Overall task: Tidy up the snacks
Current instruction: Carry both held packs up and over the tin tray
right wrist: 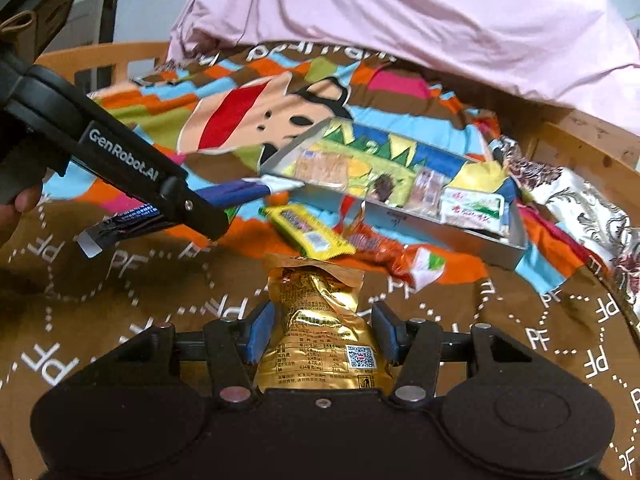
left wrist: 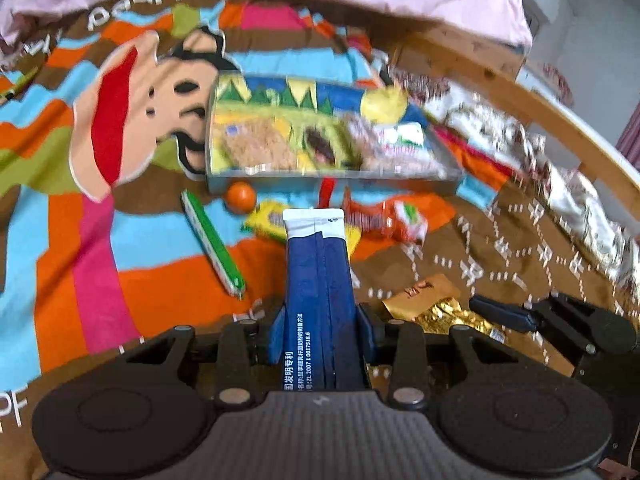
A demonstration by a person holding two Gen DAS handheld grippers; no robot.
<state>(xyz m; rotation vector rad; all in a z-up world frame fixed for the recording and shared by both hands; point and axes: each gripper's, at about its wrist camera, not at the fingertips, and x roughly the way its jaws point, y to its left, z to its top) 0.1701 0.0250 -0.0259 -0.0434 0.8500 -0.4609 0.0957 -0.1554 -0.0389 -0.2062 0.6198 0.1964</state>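
Observation:
My left gripper (left wrist: 322,334) is shut on a long dark blue snack packet (left wrist: 320,276) with a white end, held above the bedspread and pointing at the grey box (left wrist: 332,182) that holds several snacks. In the right wrist view the left gripper (right wrist: 192,208) comes in from the left with the blue packet (right wrist: 236,194). My right gripper (right wrist: 322,332) stands around a gold foil packet (right wrist: 320,320) lying on the brown blanket; its blue pads sit at the packet's sides with small gaps. It also shows in the left wrist view (left wrist: 496,314).
Loose on the blanket in front of the box: a yellow packet (right wrist: 308,234), an orange packet (right wrist: 388,254), a green stick packet (left wrist: 214,242) and a small orange fruit (left wrist: 240,197). A pink quilt (right wrist: 400,12) lies behind. A wooden bed rail (left wrist: 520,100) runs along the right.

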